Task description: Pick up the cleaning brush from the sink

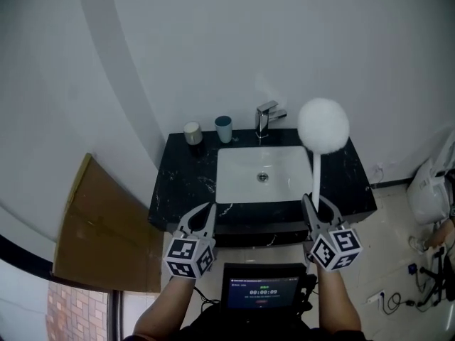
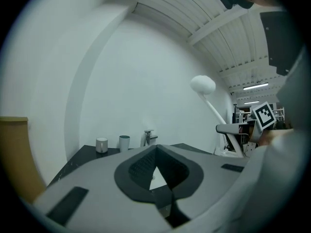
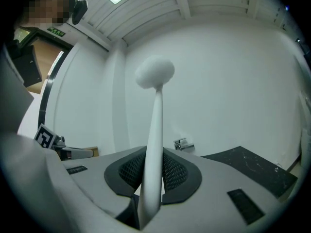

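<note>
While the right gripper (image 3: 153,171) pinched the smooth white handle of the cleaning brush (image 3: 154,130) between its dark, mesh-textured jaws, the brush stood nearly upright, clear of the sink (image 1: 238,169) and above its right side. The handle ran straight up from the jaws of the right gripper (image 1: 316,203) to the round, fluffy white head of the cleaning brush (image 1: 323,125). Short of the sink's left front corner, the left gripper (image 1: 202,212) was empty, its jaws (image 2: 155,166) pressed together at the tips. The sink was a white rectangular basin set in a black, white-veined worktop (image 1: 185,183). Behind the sink stood a chrome faucet (image 1: 266,117), and left of that a blue cup (image 1: 223,128) and a cream cup (image 1: 192,132). A plain white wall (image 1: 213,48) rose behind the sink.
</note>
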`<state>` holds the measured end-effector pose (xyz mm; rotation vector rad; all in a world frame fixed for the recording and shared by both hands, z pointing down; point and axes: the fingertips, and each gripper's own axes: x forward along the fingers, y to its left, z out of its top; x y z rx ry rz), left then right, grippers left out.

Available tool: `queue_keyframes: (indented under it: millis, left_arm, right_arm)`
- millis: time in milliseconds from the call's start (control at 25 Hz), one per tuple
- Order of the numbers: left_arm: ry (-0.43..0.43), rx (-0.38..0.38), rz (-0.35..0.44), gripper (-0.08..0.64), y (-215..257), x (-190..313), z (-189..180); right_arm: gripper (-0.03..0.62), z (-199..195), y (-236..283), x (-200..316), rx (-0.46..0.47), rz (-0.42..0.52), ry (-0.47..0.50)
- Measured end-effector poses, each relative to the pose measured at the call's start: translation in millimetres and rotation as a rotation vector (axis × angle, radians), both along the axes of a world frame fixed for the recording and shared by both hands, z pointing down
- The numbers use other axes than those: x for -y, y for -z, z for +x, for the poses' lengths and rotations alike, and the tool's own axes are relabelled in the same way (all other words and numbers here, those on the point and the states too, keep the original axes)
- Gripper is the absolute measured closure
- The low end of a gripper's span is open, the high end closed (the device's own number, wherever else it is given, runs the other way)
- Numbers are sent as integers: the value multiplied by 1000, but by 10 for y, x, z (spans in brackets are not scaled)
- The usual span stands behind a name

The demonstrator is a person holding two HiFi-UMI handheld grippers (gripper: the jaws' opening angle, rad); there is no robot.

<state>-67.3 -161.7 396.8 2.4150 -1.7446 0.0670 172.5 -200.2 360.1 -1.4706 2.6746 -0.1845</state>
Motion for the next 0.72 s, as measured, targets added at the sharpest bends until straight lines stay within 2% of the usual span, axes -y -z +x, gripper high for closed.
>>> queue_keyframes:
  millis: [560,720]
  left_arm:
    - [17,-29,72,541,191,40,-148]
    - [24,-44,66,541,192,57,-174]
  right_arm:
    - [549,-49,-28,30,-21,30,-9]
    - [549,-43,-24,31,-30,32,-9]
